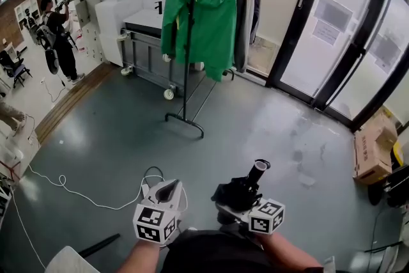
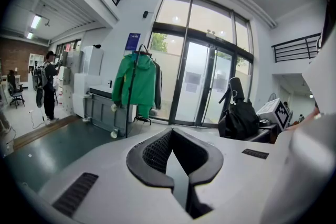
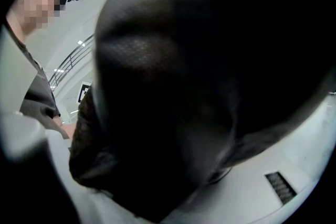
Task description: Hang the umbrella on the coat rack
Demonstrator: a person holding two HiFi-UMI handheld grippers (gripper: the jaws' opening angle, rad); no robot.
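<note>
In the head view a black folded umbrella (image 1: 241, 192) lies in my right gripper (image 1: 238, 202), which is shut on it, with the umbrella's handle end (image 1: 258, 169) pointing forward. Its dark fabric (image 3: 199, 86) fills the right gripper view and hides the jaws. My left gripper (image 1: 169, 188) is beside it on the left, shut and holding nothing, jaws together (image 2: 172, 136); the umbrella (image 2: 240, 115) shows at its right. The black coat rack (image 1: 187, 54) stands some way ahead across the floor, with a green jacket (image 1: 208, 22) and other coats on it. The rack (image 2: 131, 97) is also in the left gripper view.
A grey cabinet on wheels (image 1: 147, 54) stands behind the rack. Glass doors (image 1: 345, 29) line the right side, with a cardboard box (image 1: 374, 150) near them. A white cable (image 1: 64, 185) trails over the floor at left. A person (image 1: 59, 35) stands at the far left.
</note>
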